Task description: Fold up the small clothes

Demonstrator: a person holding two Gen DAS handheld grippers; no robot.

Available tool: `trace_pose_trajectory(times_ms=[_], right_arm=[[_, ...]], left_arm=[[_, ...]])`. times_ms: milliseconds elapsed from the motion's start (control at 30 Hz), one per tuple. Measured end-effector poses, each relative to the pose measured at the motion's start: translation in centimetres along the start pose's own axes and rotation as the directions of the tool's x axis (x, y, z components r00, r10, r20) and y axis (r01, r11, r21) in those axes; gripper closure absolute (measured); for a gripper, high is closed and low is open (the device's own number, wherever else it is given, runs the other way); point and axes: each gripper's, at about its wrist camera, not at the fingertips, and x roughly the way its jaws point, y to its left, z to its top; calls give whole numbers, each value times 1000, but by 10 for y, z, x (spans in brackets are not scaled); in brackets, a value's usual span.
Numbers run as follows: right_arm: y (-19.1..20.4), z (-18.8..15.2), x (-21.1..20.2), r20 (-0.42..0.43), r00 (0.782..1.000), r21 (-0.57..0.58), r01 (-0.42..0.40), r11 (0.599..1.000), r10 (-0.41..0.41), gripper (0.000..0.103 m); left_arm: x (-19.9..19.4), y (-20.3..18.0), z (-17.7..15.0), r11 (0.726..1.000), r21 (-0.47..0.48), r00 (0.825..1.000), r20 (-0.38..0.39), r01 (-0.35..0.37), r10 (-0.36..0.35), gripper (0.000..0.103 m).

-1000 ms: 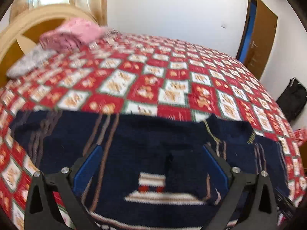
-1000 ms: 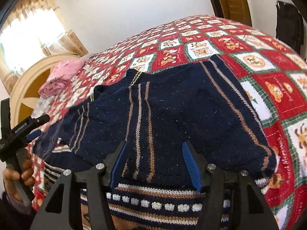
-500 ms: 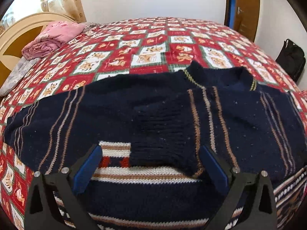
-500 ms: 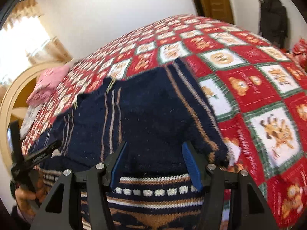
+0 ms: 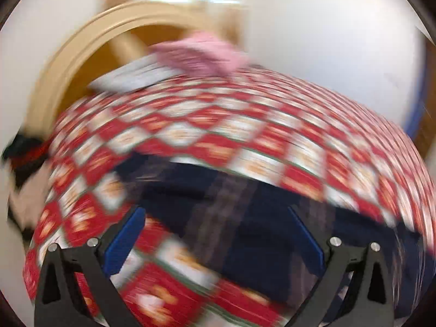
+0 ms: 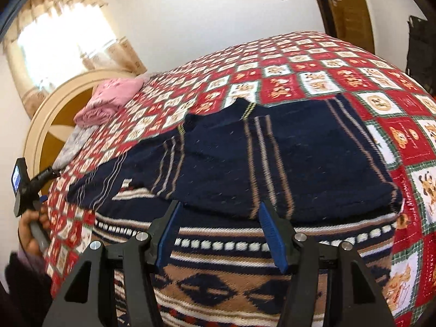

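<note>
The navy sweater served as the reference point; it lay flat on the bed, on a red-and-white patterned bedspread, with its right sleeve folded across the chest and its left sleeve stretched out toward the headboard side. Far left of the sweater, at the bed's edge, a hand gripped the handle of the left gripper; the right wrist view showed that tool only from the side, while its own view, badly blurred, showed the left gripper with jaws standing wide apart and nothing between the blue pads, the sweater's sleeve lying below them. Beyond the sweater and to its left, a folded pink garment rested on a grey pillow against the curved cream headboard; a curtained window stood behind that. Directly in front of the sweater's patterned hem, the right gripper hovered with jaws partly apart and empty; whether the fingertips touched the knit could not be determined. Right of and beyond the sweater stood a wooden door; further right hung a dark bag.
</note>
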Motion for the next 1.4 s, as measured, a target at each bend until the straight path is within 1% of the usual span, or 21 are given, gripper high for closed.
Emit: trace_pose_trajectory(times_ms=[67, 133, 200, 267, 300, 367, 433, 500, 567, 633, 667, 700, 733, 833, 933, 1000, 1100, 1167, 1233, 1300, 1400], right_arm=[[2, -1, 2, -11, 1000, -3, 5, 1000, -5, 43], [3, -2, 3, -19, 1000, 3, 17, 1000, -17, 43], [1, -1, 4, -25, 999, 10, 23, 1000, -23, 43], [0, -1, 5, -33, 999, 22, 27, 999, -26, 43], [-1, 0, 5, -38, 999, 28, 28, 999, -27, 43], [-1, -1, 6, -44, 999, 33, 32, 999, -31, 43], [1, -1, 5, -46, 998, 29, 36, 999, -35, 43], [3, -2, 5, -48, 998, 20, 40, 999, -39, 43], [4, -2, 5, -49, 998, 19, 36, 999, -35, 43], [4, -3, 4, -48, 998, 25, 31, 999, -30, 43], [4, -3, 4, -47, 998, 29, 31, 999, -29, 43], [4, -3, 3, -46, 999, 34, 31, 999, -29, 43], [3, -3, 2, -44, 999, 40, 31, 999, -29, 43], [-3, -2, -3, -33, 999, 64, 30, 998, -27, 43], [-9, -2, -10, -14, 999, 86, 37, 996, -36, 43], [-13, -2, -12, -8, 999, 104, 40, 994, -39, 43], [-19, -4, -14, -5, 999, 131, 40, 991, -40, 43], [-22, -6, -16, -1, 999, 140, 40, 989, -40, 43], [-25, -8, -18, 5, 999, 150, 38, 988, -39, 43], [-31, -10, -21, 7, 999, 166, 36, 985, -38, 43], [-41, -12, -29, 16, 999, 189, 47, 981, -51, 43]], left_arm=[[29, 50, 12, 984, -176, 998, -59, -26, 16, 1], [58, 88, 16, 946, -322, 993, -120, -31, -9, 7], [84, 116, 13, 898, -439, 986, -150, 3, -77, 15], [101, 125, 10, 863, -502, 978, -145, 60, -153, 22], [108, 124, 8, 856, -511, 974, -146, 76, -173, 27], [126, 119, 5, 855, -512, 962, -183, 81, -201, 31], [137, 111, 2, 857, -509, 953, -215, 77, -213, 32], [136, 102, 4, 885, -460, 965, -192, 71, -177, 32], [136, 100, 4, 892, -448, 969, -184, 66, -164, 37], [134, 104, 4, 898, -437, 974, -172, 61, -150, 62], [134, 105, 4, 897, -434, 973, -162, 80, -165, 89], [134, 108, 4, 883, -451, 964, -146, 134, -221, 89], [132, 110, 4, 881, -453, 964, -141, 140, -226, 89], [120, 100, 10, 907, -399, 973, -122, 132, -195, 90], [96, 80, 21, 921, -348, 975, -68, 176, -212, 90], [72, 60, 28, 925, -302, 969, -20, 229, -246, 90], [26, 10, 37, 934, -165, 948, 43, 318, -315, 90], [-14, -42, 31, 917, -20, 915, 79, 397, -395, 91], [-48, -88, 14, 880, 98, 878, 81, 465, -472, 92], [-76, -135, -16, 825, 192, 834, 47, 532, -549, 92], [-98, -196, -71, 751, 310, 795, -27, 582, -605, 92]])
